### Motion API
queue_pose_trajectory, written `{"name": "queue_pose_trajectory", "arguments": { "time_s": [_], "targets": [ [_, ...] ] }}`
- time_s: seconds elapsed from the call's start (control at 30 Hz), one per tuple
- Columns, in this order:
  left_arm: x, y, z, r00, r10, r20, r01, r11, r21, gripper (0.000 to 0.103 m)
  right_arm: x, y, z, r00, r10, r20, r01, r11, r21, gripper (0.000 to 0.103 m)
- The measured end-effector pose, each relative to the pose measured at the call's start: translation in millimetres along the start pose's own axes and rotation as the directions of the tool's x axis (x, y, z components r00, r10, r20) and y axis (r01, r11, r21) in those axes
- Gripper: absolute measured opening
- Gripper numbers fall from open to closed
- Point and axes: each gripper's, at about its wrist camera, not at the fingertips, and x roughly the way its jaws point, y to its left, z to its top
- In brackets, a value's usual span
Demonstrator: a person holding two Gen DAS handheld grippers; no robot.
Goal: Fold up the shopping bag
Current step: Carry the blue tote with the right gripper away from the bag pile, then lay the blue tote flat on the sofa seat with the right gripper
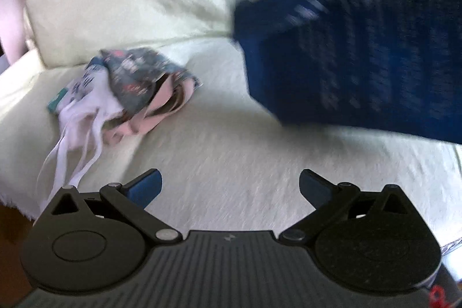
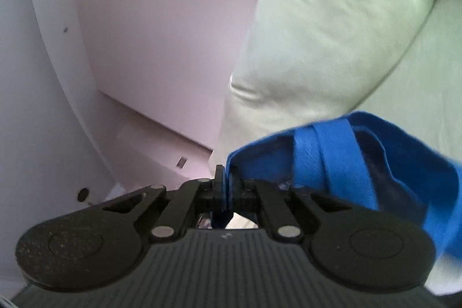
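Note:
A dark blue shopping bag (image 1: 355, 42) with white print hangs blurred at the upper right of the left wrist view, above a cream-covered sofa seat (image 1: 219, 146). My left gripper (image 1: 229, 186) is open over the seat, below and left of the bag, with nothing between its fingers. In the right wrist view my right gripper (image 2: 226, 181) is shut on the top edge of the blue bag (image 2: 404, 163); the fabric and a lighter blue handle strap (image 2: 320, 158) trail to the right.
A heap of patterned fabric bags (image 1: 130, 88) with white straps lies on the seat to the left. Cream back cushions (image 1: 121, 5) stand behind it. A pale wall (image 2: 150, 28) rises left of a cushion (image 2: 326, 28) in the right wrist view.

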Motion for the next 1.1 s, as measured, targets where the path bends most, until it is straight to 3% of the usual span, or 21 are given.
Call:
{"name": "queue_pose_trajectory", "arguments": {
  "time_s": [0.13,0.2,0.23,0.27,0.3,0.33,0.37,0.4,0.43,0.47,0.53,0.6,0.67,0.7,0.73,0.8,0.87,0.9,0.97,1.03,1.1],
  "targets": [
    [8.6,-12.8,39.5,0.995,-0.071,0.072,0.07,0.998,0.008,0.102,1.3,-3.7,17.6,0.987,-0.148,0.064,0.153,0.985,-0.078,0.004],
    [25.2,-26.7,65.2,0.993,-0.092,0.08,0.089,0.996,0.031,0.102,6.5,-16.1,32.0,0.944,-0.305,0.129,0.321,0.939,-0.126,0.006],
    [34.6,-34.3,77.6,0.992,-0.098,0.079,0.095,0.994,0.045,0.102,10.2,-28.3,41.5,0.902,-0.4,0.164,0.422,0.898,-0.127,0.008],
    [42.7,-42.6,87.8,0.992,-0.095,0.077,0.091,0.994,0.061,0.102,15.4,-44.7,53.7,0.836,-0.514,0.195,0.541,0.832,-0.127,0.008],
    [49.6,-51.5,96.0,0.994,-0.085,0.073,0.08,0.994,0.077,0.102,18.9,-60.7,64.2,0.739,-0.632,0.235,0.665,0.739,-0.105,0.011],
    [53.2,-58.6,101.2,0.993,-0.087,0.074,0.08,0.993,0.086,0.102,21.7,-77.4,73.6,0.61,-0.743,0.277,0.787,0.609,-0.1,0.02],
    [53.8,-64.2,103.8,0.992,-0.098,0.079,0.091,0.992,0.088,0.102,25.7,-94.6,82.2,0.466,-0.832,0.3,0.884,0.453,-0.116,0.031],
    [55.0,-68.8,102.3,0.991,-0.107,0.076,0.099,0.99,0.097,0.102,25.1,-107.7,87.7,0.364,-0.883,0.296,0.931,0.342,-0.123,0.033],
    [56.7,-72.7,97.2,0.992,-0.112,0.066,0.104,0.988,0.111,0.102,23.1,-119.2,92.1,0.283,-0.913,0.292,0.958,0.256,-0.129,0.033],
    [58.5,-76.5,92.0,0.992,-0.116,0.056,0.109,0.986,0.124,0.102,14.8,-124.3,92.2,0.307,-0.906,0.29,0.951,0.283,-0.122,0.035],
    [60.4,-84.0,80.0,0.991,-0.13,0.034,0.123,0.98,0.156,0.102,-1.9,-123.3,86.1,0.389,-0.873,0.295,0.921,0.371,-0.118,0.042],
    [57.6,-91.1,63.1,0.989,-0.147,0.012,0.141,0.968,0.207,0.102,-12.2,-120.2,67.5,0.461,-0.833,0.306,0.887,0.419,-0.197,0.05],
    [52.9,-99.6,45.7,0.99,-0.144,0.005,0.137,0.95,0.28,0.102,-23.7,-110.4,41.1,0.498,-0.798,0.338,0.862,0.414,-0.293,0.058],
    [50.0,-103.7,38.2,0.991,-0.131,0.008,0.121,0.939,0.322,0.102,-30.5,-106.7,28.7,0.507,-0.788,0.349,0.855,0.406,-0.323,0.06],
    [46.1,-107.0,31.5,0.994,-0.107,0.021,0.092,0.925,0.37,0.102,-43.4,-102.4,14.4,0.52,-0.775,0.36,0.845,0.405,-0.349,0.06],
    [39.7,-111.1,20.3,0.996,-0.073,0.048,0.044,0.895,0.445,0.102,-65.7,-93.2,-13.5,0.567,-0.731,0.381,0.812,0.416,-0.409,0.06],
    [33.8,-114.2,10.6,0.997,-0.046,0.067,0.007,0.866,0.5,0.102,-73.1,-86.8,-40.8,0.605,-0.716,0.347,0.764,0.4,-0.507,0.059],
    [31.9,-115.9,6.6,0.997,-0.034,0.071,-0.008,0.854,0.52,0.102,-73.0,-84.7,-55.2,0.615,-0.723,0.316,0.737,0.383,-0.557,0.058],
    [26.8,-119.9,0.9,0.996,-0.032,0.083,-0.018,0.838,0.546,0.102,-67.6,-86.8,-85.4,0.631,-0.741,0.23,0.661,0.357,-0.66,0.033],
    [21.2,-124.7,-4.0,0.995,-0.043,0.094,-0.018,0.825,0.565,0.102,-55.1,-95.0,-105.1,0.609,-0.775,0.167,0.612,0.326,-0.721,0.02],
    [16.3,-130.8,-6.7,0.993,-0.058,0.1,-0.01,0.817,0.576,0.102,-39.5,-101.0,-123.5,0.591,-0.788,0.175,0.553,0.237,-0.799,0.022]
  ]
}}
